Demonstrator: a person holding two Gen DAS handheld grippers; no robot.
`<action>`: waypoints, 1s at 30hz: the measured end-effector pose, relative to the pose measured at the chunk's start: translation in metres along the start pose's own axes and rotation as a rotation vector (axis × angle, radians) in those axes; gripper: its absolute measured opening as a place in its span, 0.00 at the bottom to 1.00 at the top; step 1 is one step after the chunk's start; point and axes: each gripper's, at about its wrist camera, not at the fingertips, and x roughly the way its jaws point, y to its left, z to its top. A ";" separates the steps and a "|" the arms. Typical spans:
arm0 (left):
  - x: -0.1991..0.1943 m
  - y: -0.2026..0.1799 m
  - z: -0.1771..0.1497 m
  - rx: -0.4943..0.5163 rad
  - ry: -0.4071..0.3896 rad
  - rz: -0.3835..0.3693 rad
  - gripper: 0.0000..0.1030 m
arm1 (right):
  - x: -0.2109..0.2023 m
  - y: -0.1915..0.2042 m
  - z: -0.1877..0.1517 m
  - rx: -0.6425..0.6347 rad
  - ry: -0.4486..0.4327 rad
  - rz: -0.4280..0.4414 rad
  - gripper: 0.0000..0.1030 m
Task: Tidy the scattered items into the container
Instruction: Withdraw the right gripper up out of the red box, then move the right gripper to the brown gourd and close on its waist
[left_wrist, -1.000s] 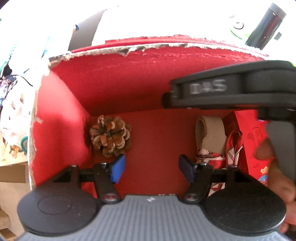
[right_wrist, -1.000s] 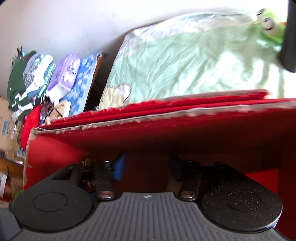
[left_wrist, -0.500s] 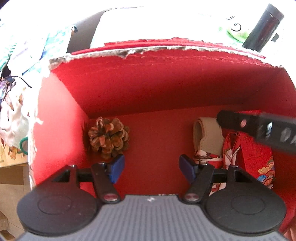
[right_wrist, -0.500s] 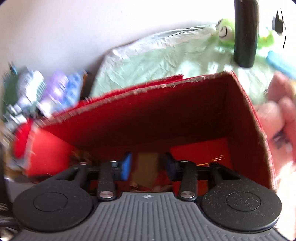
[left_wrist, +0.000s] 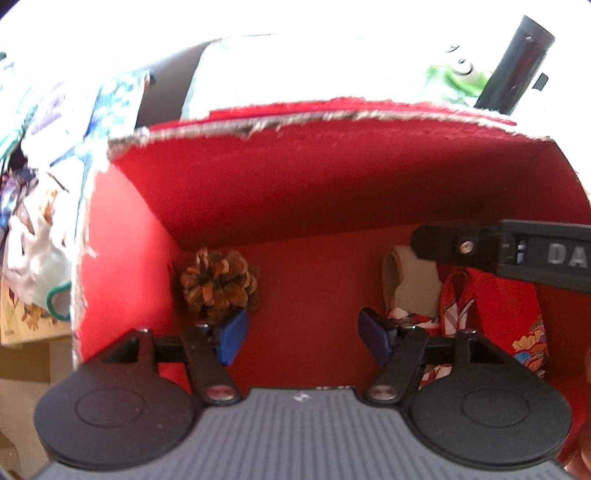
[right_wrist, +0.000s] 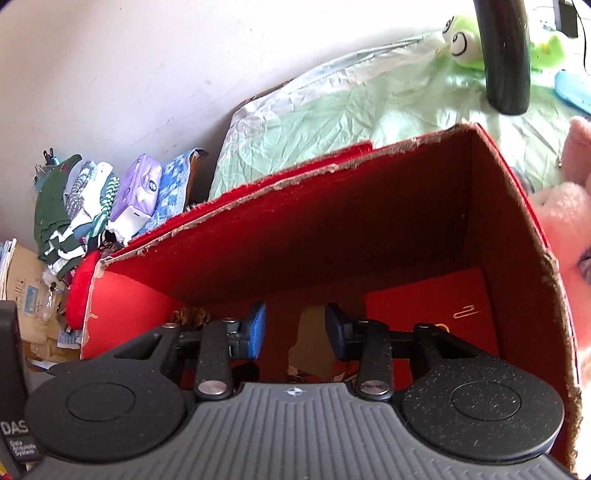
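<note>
Both claws point down into an open red box (left_wrist: 332, 192) with frayed cardboard edges. The left claw (left_wrist: 303, 336) hangs over the box floor with its blue pads (left_wrist: 232, 334) well apart and nothing between them. A pine cone (left_wrist: 218, 284) lies in the far left corner of the box; toward the right side sit a beige roll (left_wrist: 402, 284), a red patterned ribbon (left_wrist: 454, 306) and a flat red packet with a flower print (left_wrist: 517, 317), close together. The right claw (right_wrist: 294, 330) is seen from the left wrist view as a black bar reaching in from the right edge above those things. Its jaws have just been closing and stand partly apart; the beige roll shows through the gap, lower down in the box, and the pads grip nothing. Behind the box a pale green sheet (right_wrist: 369, 103) covers a bed, with a green plush frog (right_wrist: 461, 40), a dark cylinder (right_wrist: 506, 55) and a pink plush toy (right_wrist: 565, 206) beside the box's right wall.
</note>
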 end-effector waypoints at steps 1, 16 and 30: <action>-0.006 -0.002 -0.002 0.014 -0.029 0.016 0.71 | -0.001 0.001 0.000 -0.002 0.000 0.003 0.38; -0.123 -0.014 -0.067 -0.123 -0.388 0.064 0.81 | -0.020 -0.006 -0.010 0.000 -0.124 0.171 0.39; -0.169 -0.024 -0.167 -0.092 -0.358 -0.007 0.74 | -0.095 -0.005 -0.050 -0.188 -0.237 0.398 0.42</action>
